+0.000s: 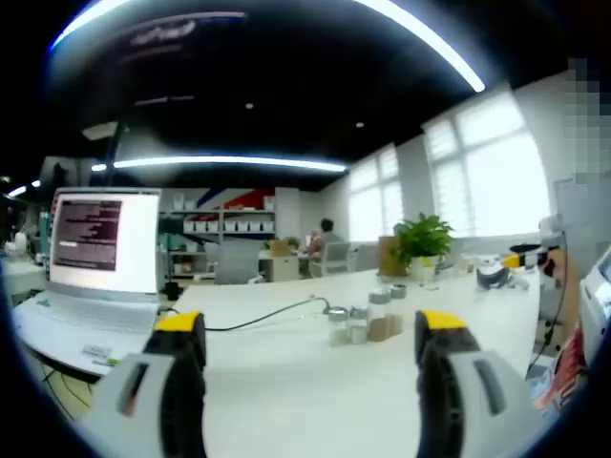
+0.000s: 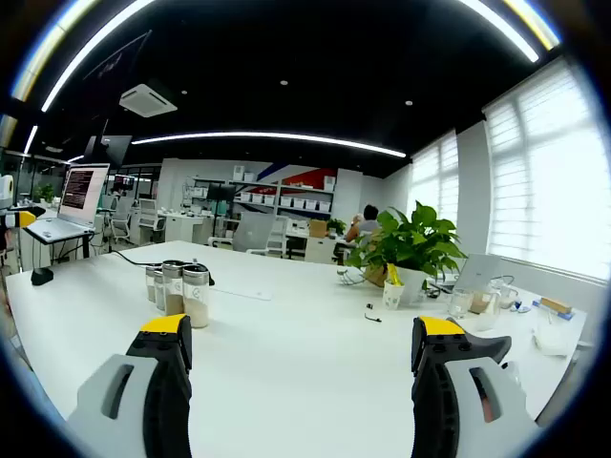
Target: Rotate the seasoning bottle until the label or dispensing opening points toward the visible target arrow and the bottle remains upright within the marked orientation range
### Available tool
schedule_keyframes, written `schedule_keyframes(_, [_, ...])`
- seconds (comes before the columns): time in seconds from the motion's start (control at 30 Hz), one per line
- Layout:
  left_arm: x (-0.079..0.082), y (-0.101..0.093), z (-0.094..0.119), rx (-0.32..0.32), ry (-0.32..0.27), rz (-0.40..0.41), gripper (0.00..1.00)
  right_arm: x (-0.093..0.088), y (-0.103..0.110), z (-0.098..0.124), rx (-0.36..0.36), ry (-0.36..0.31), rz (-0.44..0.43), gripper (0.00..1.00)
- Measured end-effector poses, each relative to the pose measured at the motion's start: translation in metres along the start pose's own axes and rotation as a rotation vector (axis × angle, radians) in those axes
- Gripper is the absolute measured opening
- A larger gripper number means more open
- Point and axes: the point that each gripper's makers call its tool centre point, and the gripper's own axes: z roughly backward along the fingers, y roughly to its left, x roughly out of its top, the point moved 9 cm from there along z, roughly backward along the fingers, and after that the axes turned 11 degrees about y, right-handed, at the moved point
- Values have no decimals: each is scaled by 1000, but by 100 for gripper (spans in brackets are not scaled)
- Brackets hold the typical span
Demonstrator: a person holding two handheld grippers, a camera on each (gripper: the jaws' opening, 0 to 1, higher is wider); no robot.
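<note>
The left gripper [image 1: 310,334] is held with jaws apart, nothing between them; likewise the right gripper [image 2: 312,339]. The seasoning bottles [image 2: 180,288] are clustered upright on the white table [image 2: 286,372], well ahead, near a potted plant [image 2: 409,246]

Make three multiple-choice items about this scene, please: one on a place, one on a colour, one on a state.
1. Where do the seasoning bottles stand?
A. on the white table
B. on the laptop
C. in the plant pot

2. What colour are the tips of the right gripper?
A. red
B. yellow
C. green

3. How is the left gripper?
A. shut on a bottle
B. shut on a cable
C. open, holding nothing

Answers: 1 A, they rest on the tabletop; 2 B, both tips are yellow; 3 C, its jaws stand wide apart.
</note>
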Motion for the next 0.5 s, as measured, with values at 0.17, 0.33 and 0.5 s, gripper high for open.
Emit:
schedule_keyframes(0.17, [0,-1,0,0,3,-2,96,-1,-1,-1,4,4,0,98])
schedule_keyframes(0.33, [0,-2,-1,-3,4,-15,96,0,-2,1,-3,-1,3,99])
schedule_keyframes(0.5, [0,-2,-1,-5,5,-13,96,1,-4,1,-9,-5,0,99])
